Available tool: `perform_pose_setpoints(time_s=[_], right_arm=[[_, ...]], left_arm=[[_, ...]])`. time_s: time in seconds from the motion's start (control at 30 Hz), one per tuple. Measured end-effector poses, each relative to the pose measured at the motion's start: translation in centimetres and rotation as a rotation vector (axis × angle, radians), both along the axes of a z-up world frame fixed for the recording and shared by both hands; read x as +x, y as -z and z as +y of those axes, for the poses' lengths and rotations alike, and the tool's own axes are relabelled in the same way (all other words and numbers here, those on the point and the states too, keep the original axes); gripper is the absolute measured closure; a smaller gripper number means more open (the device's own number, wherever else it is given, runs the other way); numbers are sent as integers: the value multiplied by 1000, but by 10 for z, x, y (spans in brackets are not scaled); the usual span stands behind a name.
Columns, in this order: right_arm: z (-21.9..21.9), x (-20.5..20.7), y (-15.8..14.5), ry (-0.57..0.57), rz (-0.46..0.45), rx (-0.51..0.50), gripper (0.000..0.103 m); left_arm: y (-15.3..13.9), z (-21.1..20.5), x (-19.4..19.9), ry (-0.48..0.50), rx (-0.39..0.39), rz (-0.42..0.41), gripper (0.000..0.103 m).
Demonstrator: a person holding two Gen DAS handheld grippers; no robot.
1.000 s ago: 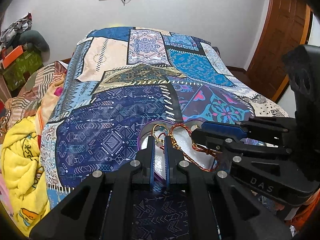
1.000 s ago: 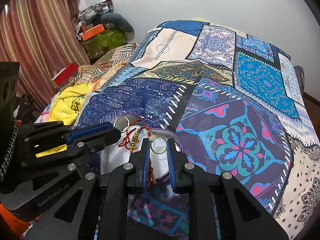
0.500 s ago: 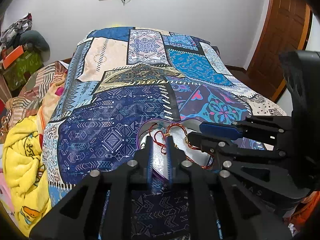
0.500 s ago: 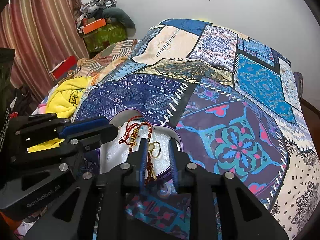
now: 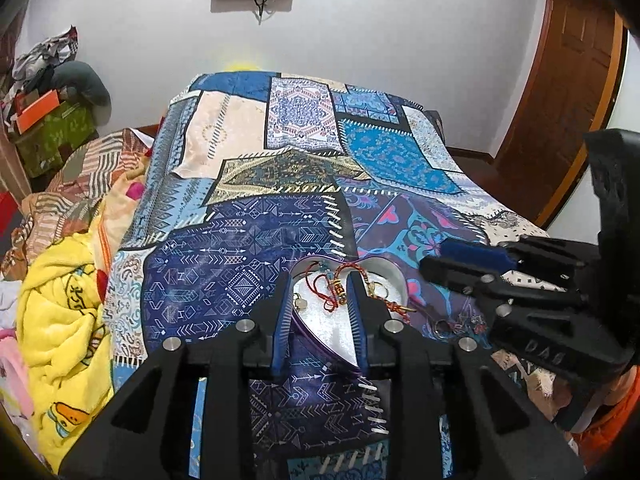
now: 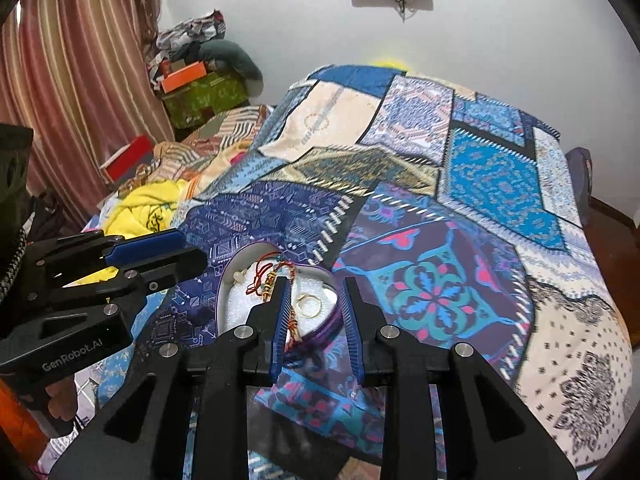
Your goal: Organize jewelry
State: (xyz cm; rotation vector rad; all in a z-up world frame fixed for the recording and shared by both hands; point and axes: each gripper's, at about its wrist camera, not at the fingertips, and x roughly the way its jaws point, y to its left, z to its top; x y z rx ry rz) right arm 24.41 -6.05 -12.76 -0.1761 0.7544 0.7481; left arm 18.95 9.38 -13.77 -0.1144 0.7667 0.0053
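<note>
**Left wrist view: most of the jewelry is being kept in the heart box, a few pieces are being left outside**

Nearest, the left gripper (image 5: pixel 320 312) is being held with its jaws apart and nothing between them, over the near edge of the heart-shaped box (image 5: pixel 394 276). The right gripper (image 6: pixel 316 320) is likewise being held spread and empty at the box's near right rim. Inside, a red thread bracelet (image 5: pixel 332 284), a gold ring (image 6: pixel 309 304) and a pale bead (image 5: pixel 299 301) are being contained; the bracelet's tail is being draped over the rim. Just right of the box, a loose ring with small pieces (image 5: pixel 444 326) is being left on the patchwork bedspread (image 5: pixel 240 248), probably next. Nothing is seen blocking access. Farther left, a yellow blanket (image 5: pixel 60 300) is being heaped.
</note>
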Motion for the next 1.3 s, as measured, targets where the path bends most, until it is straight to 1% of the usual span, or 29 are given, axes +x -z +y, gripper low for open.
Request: perform_pose_setpoints(time_s=[0.03,0.17,0.4,0.6,0.73,0.9,1.1,1.23,1.3], right_arm=[[-4,-1,-2,6,-5,3,80],[-27,-8,-11,42,-34,-9,80],[-74,-14,-11,125,-36,-42,80],[-109,-15,4,177,15,-60,79],[-123,-16,21,179,76,-59,79],[-121,-14,45,154,155,-58,79],[-105,-6,67,112,225,-61,79],[-97,0,75,95,250,-69,79],[-93,2,77,96,244,-86,79]], left_arm=[[-1,-1,-1,-1,8,-1,71],[-4,-14,-6,14,33,12,71],[3,-50,-7,85,2,53,71],[24,-87,-6,149,3,107,71],[41,-102,-4,180,11,153,71],[61,-110,3,194,29,209,71],[76,-111,14,200,24,246,71],[83,-111,22,209,5,263,71],[84,-111,25,214,3,262,71]])
